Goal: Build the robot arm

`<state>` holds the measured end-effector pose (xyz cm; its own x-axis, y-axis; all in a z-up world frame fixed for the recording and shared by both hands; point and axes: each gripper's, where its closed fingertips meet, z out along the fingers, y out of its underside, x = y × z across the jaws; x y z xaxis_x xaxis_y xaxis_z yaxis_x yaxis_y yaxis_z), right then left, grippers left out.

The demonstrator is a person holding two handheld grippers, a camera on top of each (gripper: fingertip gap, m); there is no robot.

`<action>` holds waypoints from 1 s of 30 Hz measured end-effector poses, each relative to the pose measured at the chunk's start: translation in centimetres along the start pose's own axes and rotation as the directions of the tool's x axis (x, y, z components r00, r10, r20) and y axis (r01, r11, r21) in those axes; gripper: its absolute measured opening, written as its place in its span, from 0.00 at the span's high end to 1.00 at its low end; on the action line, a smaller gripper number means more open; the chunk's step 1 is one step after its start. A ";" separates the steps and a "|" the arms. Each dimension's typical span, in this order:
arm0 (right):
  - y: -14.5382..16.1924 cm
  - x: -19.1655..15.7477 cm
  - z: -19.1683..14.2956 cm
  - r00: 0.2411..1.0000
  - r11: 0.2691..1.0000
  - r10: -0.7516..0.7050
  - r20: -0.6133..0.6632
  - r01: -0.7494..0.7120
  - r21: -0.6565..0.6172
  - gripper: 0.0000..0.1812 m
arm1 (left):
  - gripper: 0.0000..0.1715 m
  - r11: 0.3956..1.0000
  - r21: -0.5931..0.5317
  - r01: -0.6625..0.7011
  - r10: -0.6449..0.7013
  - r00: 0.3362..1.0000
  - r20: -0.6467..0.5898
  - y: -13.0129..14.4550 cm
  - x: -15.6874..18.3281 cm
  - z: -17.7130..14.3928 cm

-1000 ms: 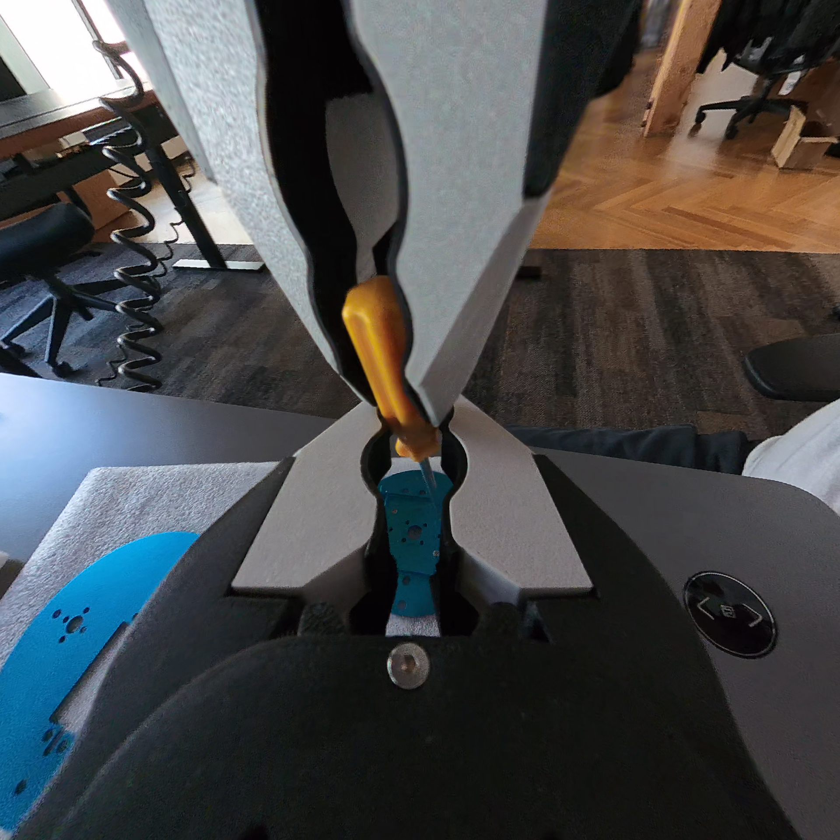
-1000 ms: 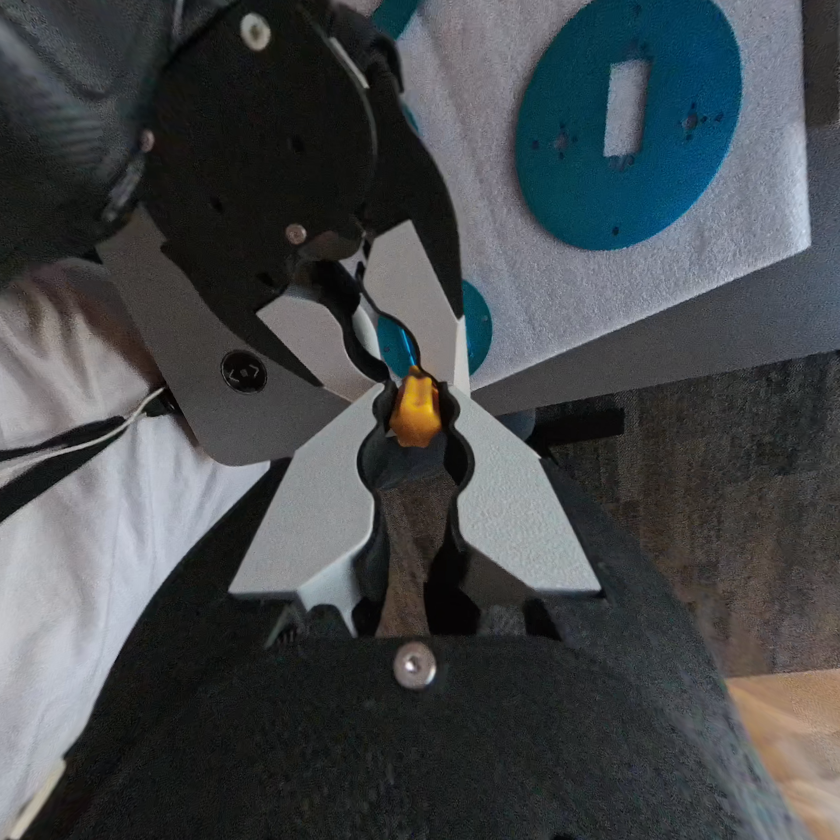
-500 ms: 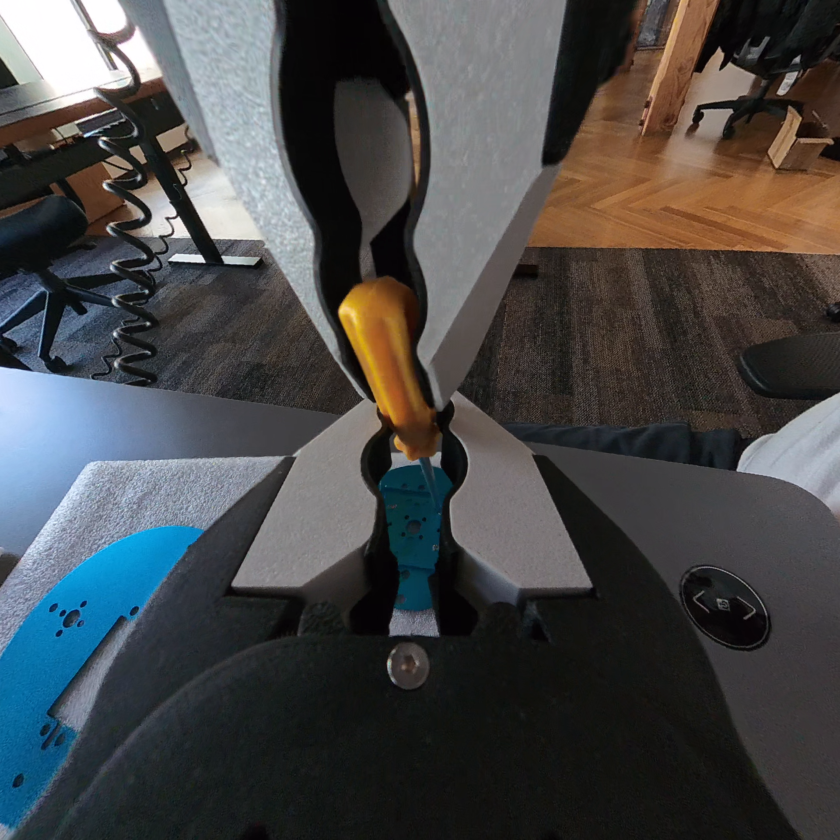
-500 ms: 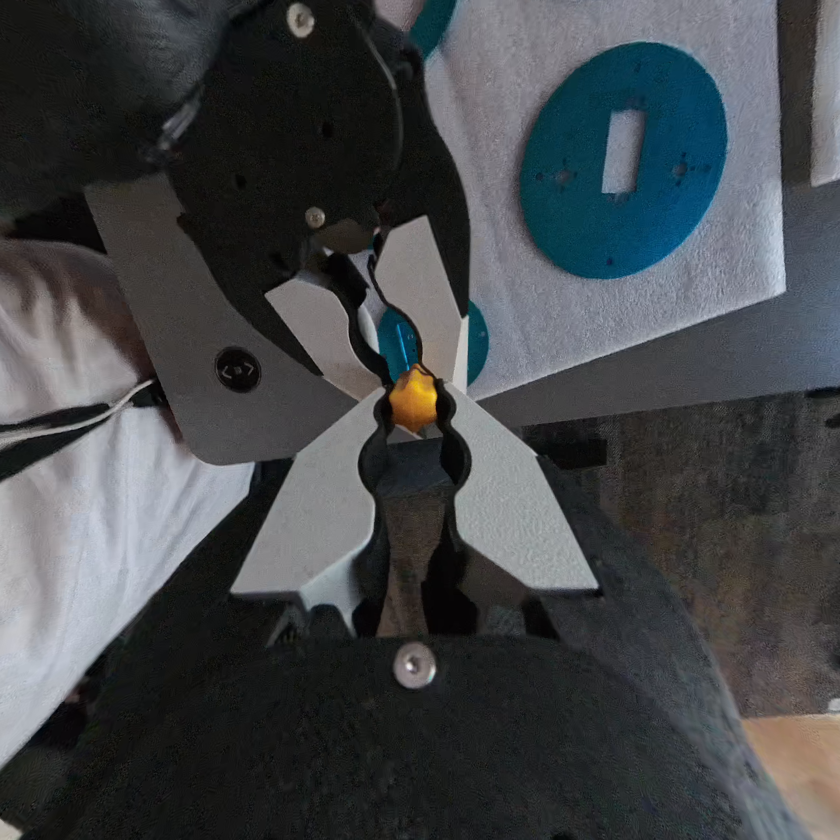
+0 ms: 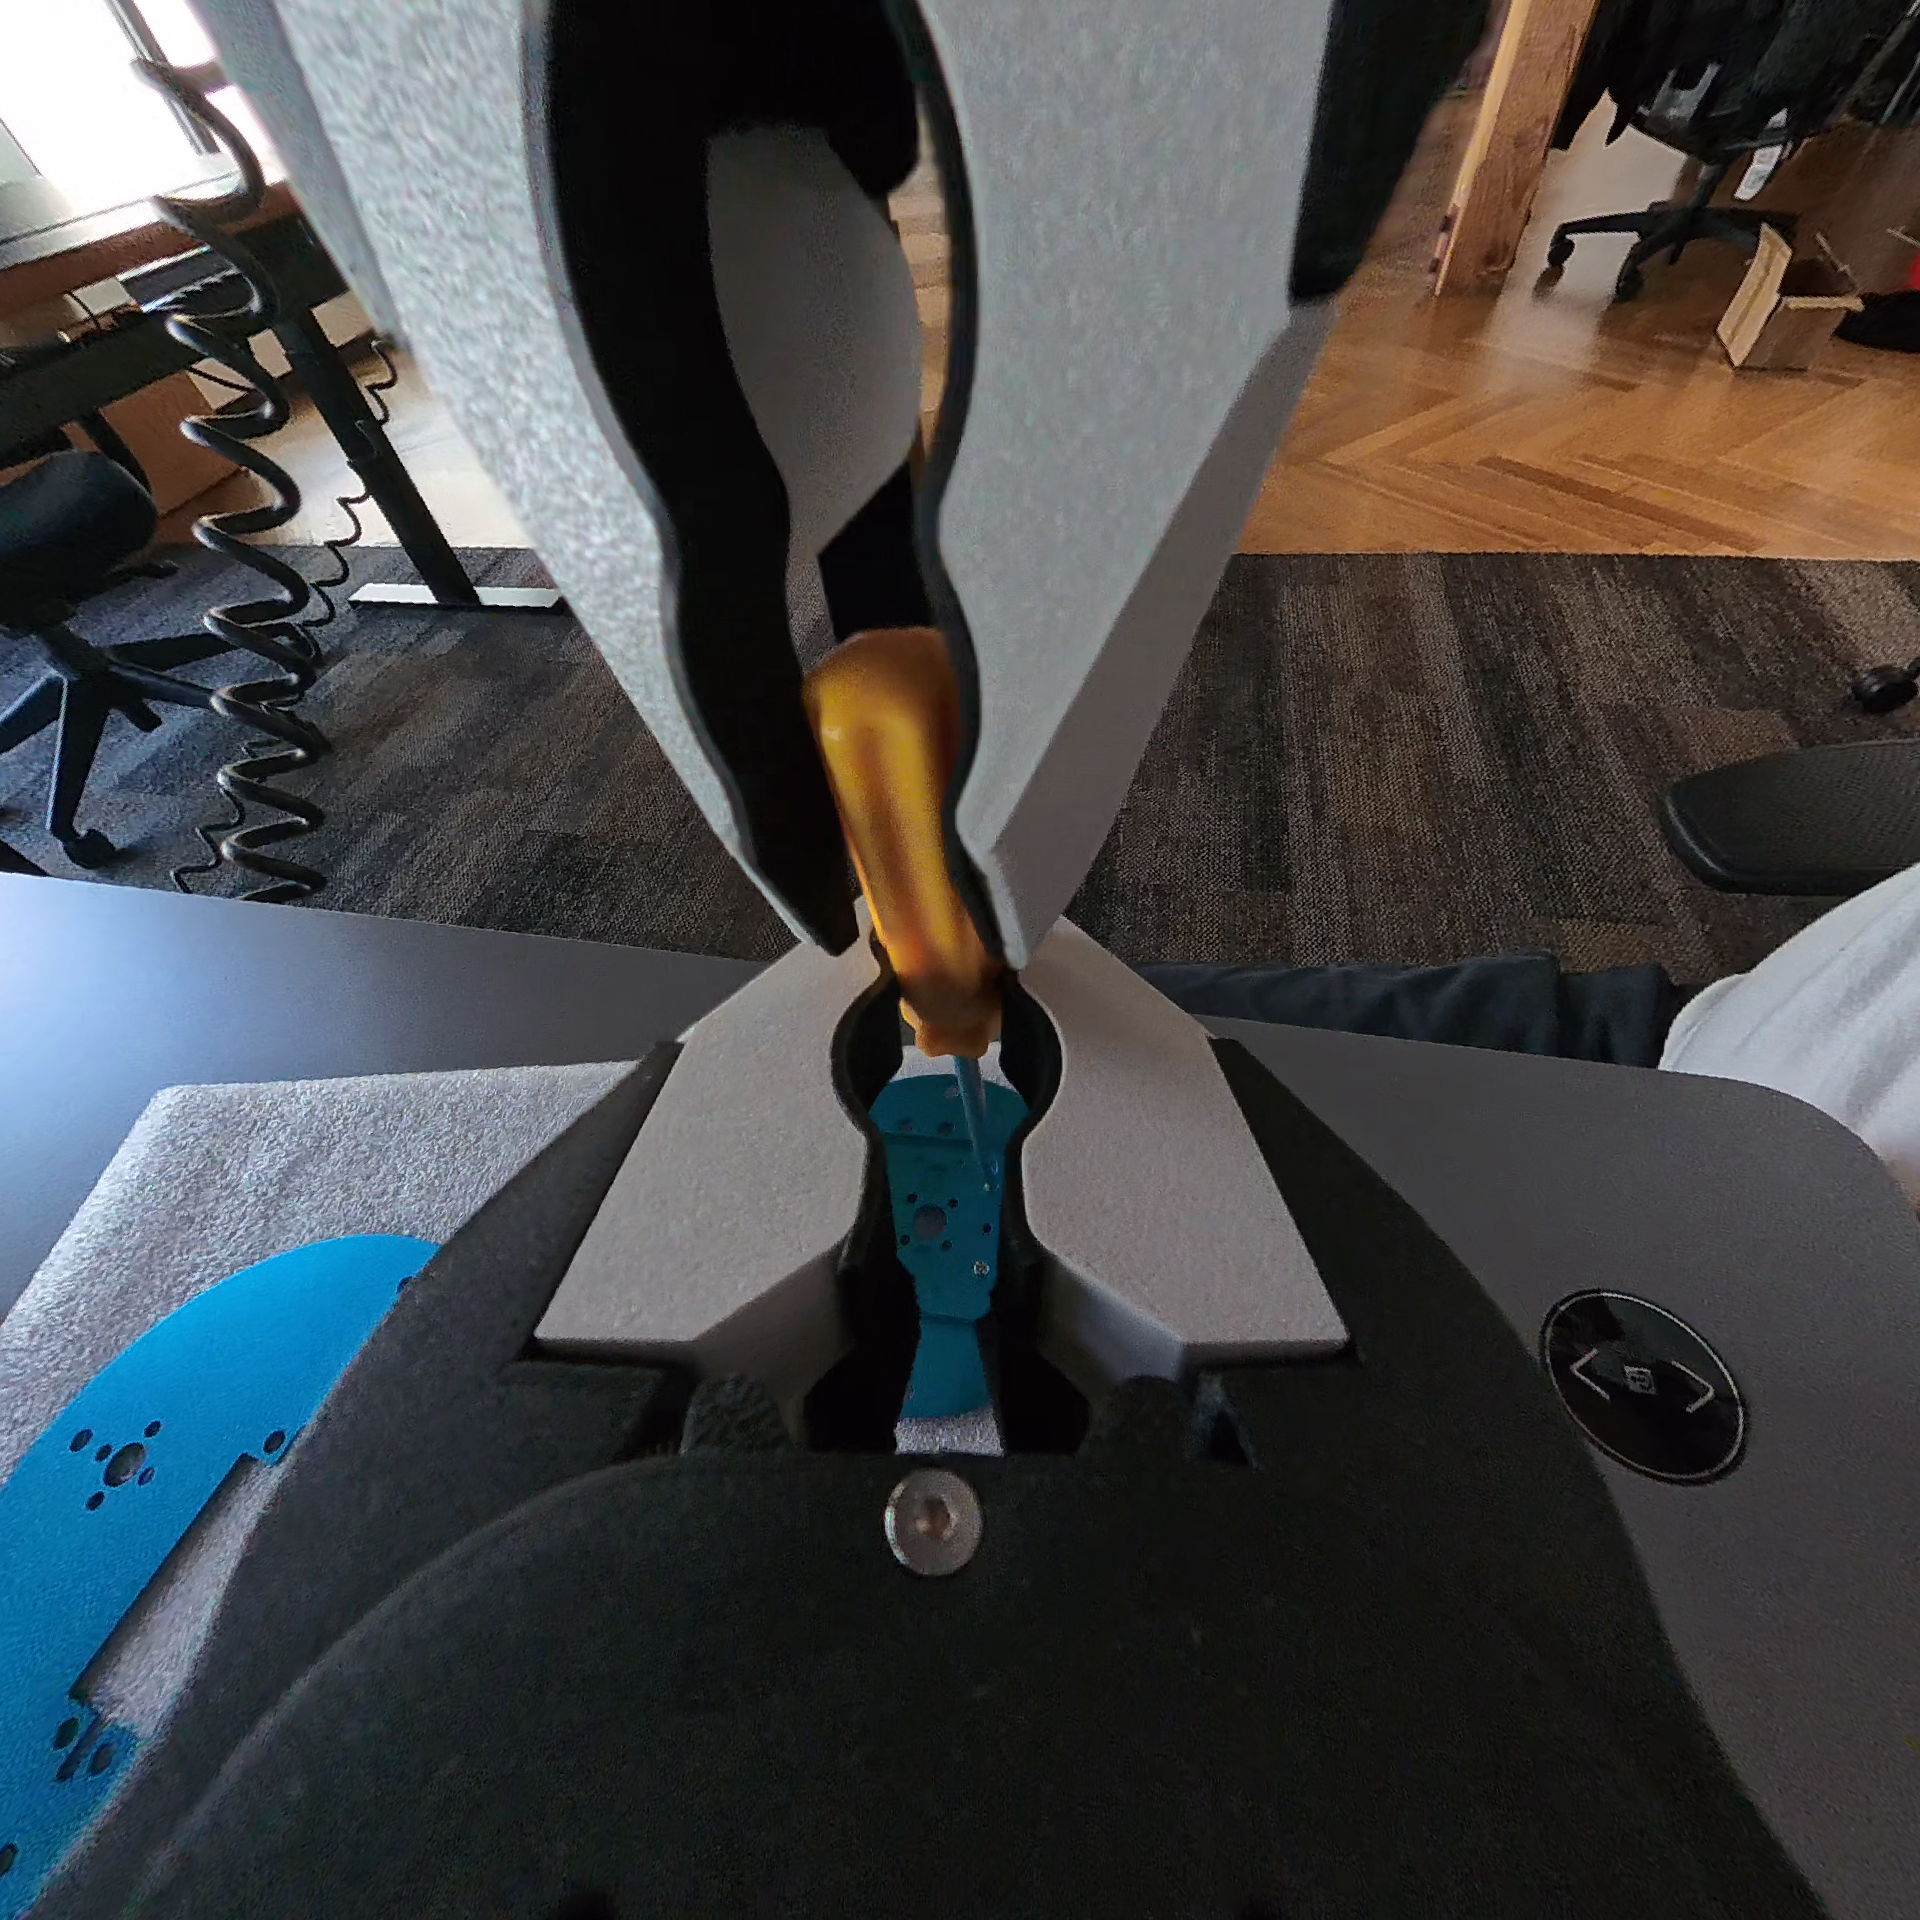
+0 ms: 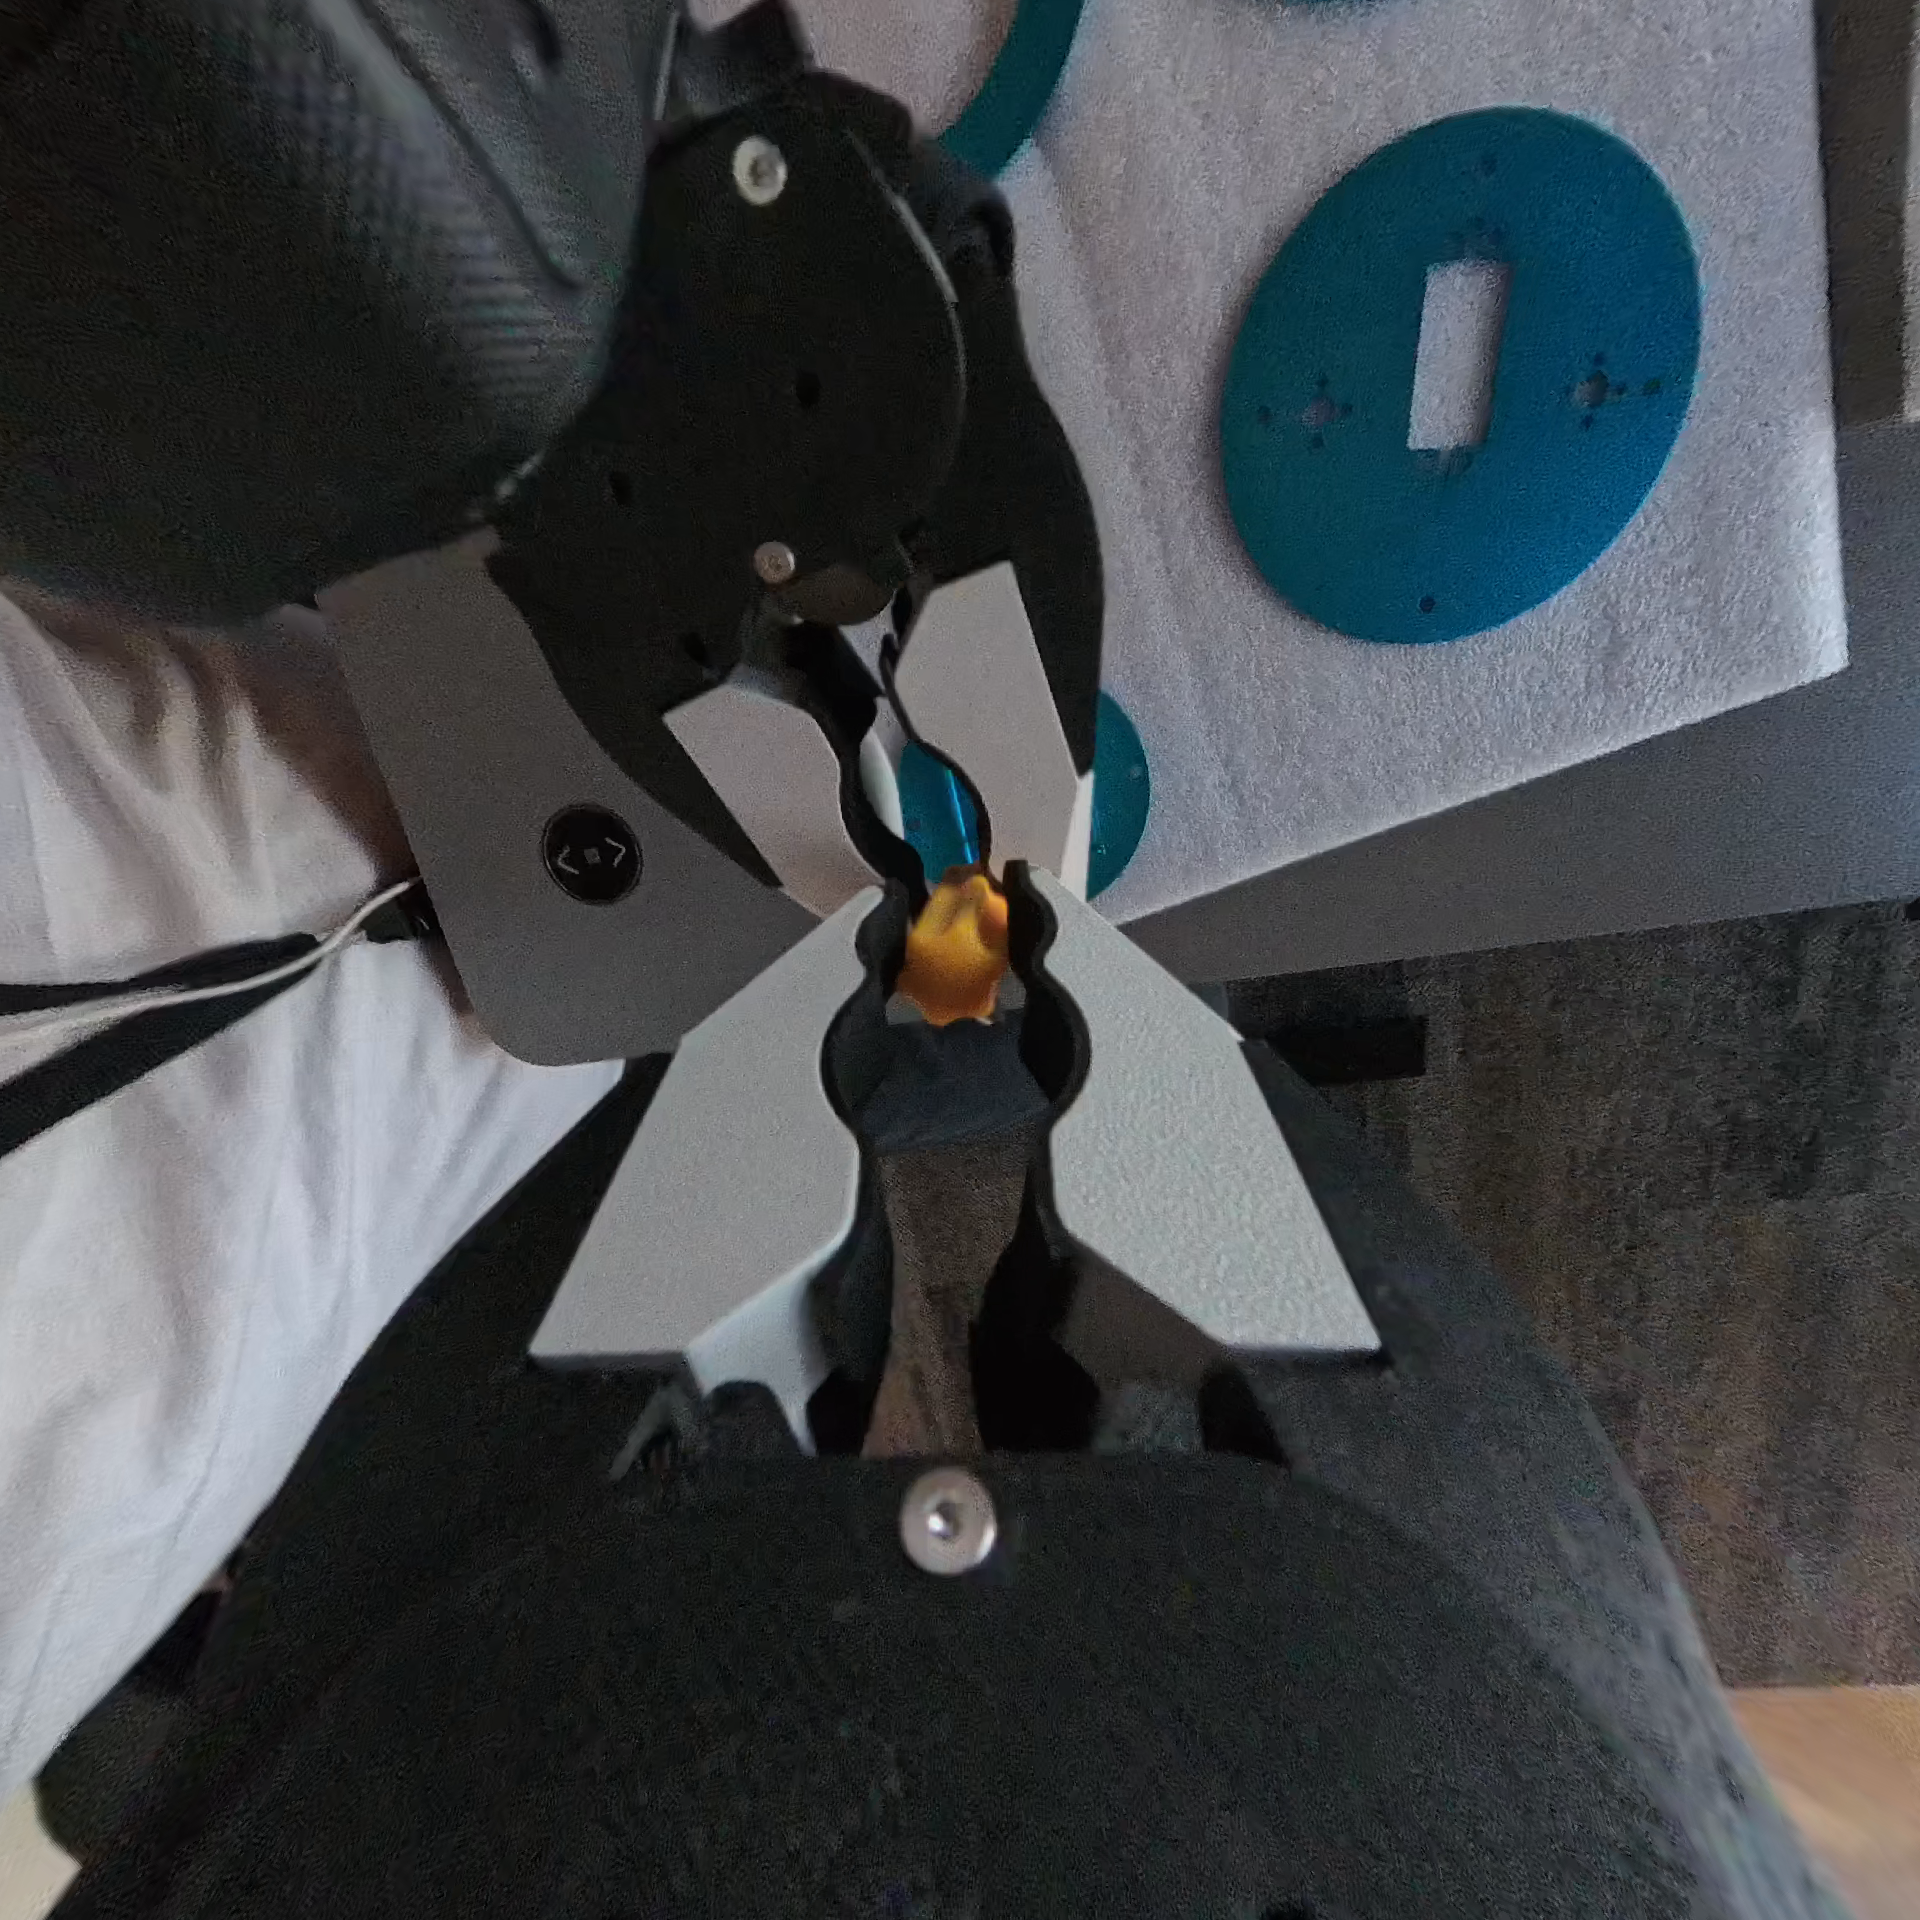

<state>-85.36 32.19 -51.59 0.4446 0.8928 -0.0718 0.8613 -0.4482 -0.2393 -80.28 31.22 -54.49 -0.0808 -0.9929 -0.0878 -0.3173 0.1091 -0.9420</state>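
An orange-handled screwdriver (image 5: 894, 810) stands almost upright, its thin blue shaft pointing down at a small blue perforated plate (image 5: 935, 1216) on white foam (image 5: 260, 1164). My right gripper (image 6: 956, 904) comes from above and is shut on the handle (image 6: 951, 951); it fills the top of the left wrist view (image 5: 920, 940). My left gripper (image 5: 940, 977) lies low over the table and closes around the handle's lower end, with the plate showing between its fingers. The shaft tip rests at a hole in the plate.
A large blue disc (image 6: 1455, 384) with a rectangular slot lies on the foam (image 6: 1351, 727). The grey table (image 5: 1558, 1195) has a round black button (image 5: 1642, 1382). A person's white shirt (image 6: 208, 1247) is close by. A coiled cable (image 5: 249, 623) and office chairs stand beyond the table edge.
My right gripper has shifted slightly above the handle and the views have drifted a little. The screwdriver stays over the small blue plate, held by both grippers.
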 end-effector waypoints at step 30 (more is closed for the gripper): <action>-0.2 -0.9 -0.1 0.979 0.978 -0.205 -0.007 0.205 0.025 0.89 | 0.94 0.998 -0.035 -0.046 0.045 0.999 -0.025 0.6 0.6 0.1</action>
<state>-85.91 31.51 -51.42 0.2602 0.9654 -0.0141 0.9279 -0.2541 -0.2728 -80.43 30.70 -55.10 -0.1182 -0.9855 -0.1219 -0.3466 0.1560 -0.9250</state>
